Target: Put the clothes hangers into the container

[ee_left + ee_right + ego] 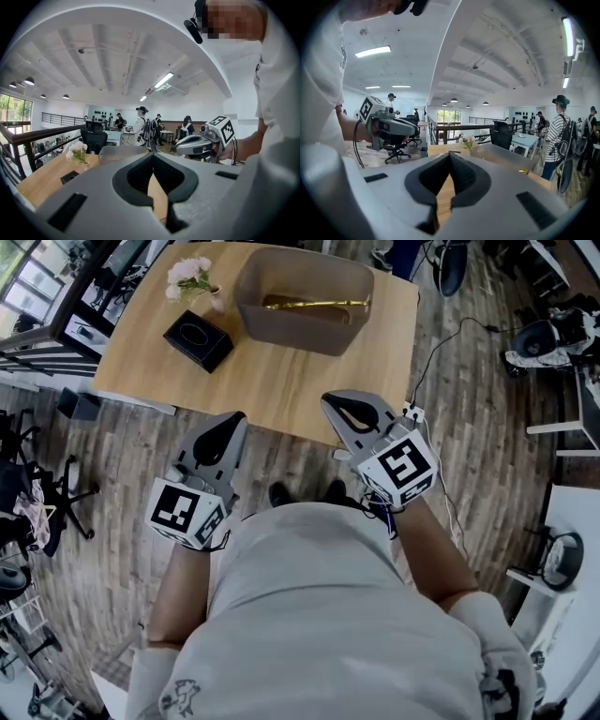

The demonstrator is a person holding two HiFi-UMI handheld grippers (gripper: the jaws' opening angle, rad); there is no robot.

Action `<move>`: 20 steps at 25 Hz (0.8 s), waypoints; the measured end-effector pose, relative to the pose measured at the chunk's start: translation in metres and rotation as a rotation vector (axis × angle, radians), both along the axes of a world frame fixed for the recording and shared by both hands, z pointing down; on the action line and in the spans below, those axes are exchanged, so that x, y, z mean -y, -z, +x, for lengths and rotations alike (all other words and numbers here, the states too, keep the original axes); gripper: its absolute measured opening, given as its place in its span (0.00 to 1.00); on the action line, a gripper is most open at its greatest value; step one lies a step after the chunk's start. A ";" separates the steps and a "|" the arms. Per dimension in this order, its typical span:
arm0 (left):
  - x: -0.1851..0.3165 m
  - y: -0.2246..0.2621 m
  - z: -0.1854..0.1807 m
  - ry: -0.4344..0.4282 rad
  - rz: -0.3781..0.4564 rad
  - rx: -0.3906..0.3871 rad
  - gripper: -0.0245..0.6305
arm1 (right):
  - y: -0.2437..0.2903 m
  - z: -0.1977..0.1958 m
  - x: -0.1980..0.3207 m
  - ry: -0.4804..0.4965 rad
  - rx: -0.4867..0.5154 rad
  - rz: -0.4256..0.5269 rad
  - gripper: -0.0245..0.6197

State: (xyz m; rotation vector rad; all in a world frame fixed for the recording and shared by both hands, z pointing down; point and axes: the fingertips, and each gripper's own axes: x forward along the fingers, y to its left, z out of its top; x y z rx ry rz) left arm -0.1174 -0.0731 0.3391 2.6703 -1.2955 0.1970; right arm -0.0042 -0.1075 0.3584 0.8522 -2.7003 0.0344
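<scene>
Rookie: Tip for this bit: with both tools held close to you, scan for any leftover hanger before reaching out, and only open up once you're lined up on one. Your left hand-held gripper [234, 418] is pinched closed on nothing. The right hand-held gripper [330, 399] is the same, tips together and empty.

Regular: Agreed. Both hover just off the near edge of the tabletop [281, 381] and touch nothing. Further out, the gold clothes hangers [314, 304] lie inside the container [300, 338] at the far side. Near it there's just a black box [198, 338] and some flowers [190, 276]. I can't spot a hanger outside the tub, so my guess is you're basically done.
</scene>
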 end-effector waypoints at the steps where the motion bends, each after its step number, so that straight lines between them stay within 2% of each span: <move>1: 0.002 -0.001 0.006 0.003 -0.001 0.003 0.05 | -0.001 0.005 -0.001 0.004 0.003 -0.004 0.05; 11: 0.020 0.000 0.086 0.041 -0.012 -0.011 0.05 | 0.005 0.085 0.009 0.056 -0.001 -0.004 0.05; 20: 0.015 -0.004 0.150 0.098 -0.032 0.007 0.05 | -0.003 0.151 0.009 0.107 0.019 -0.031 0.05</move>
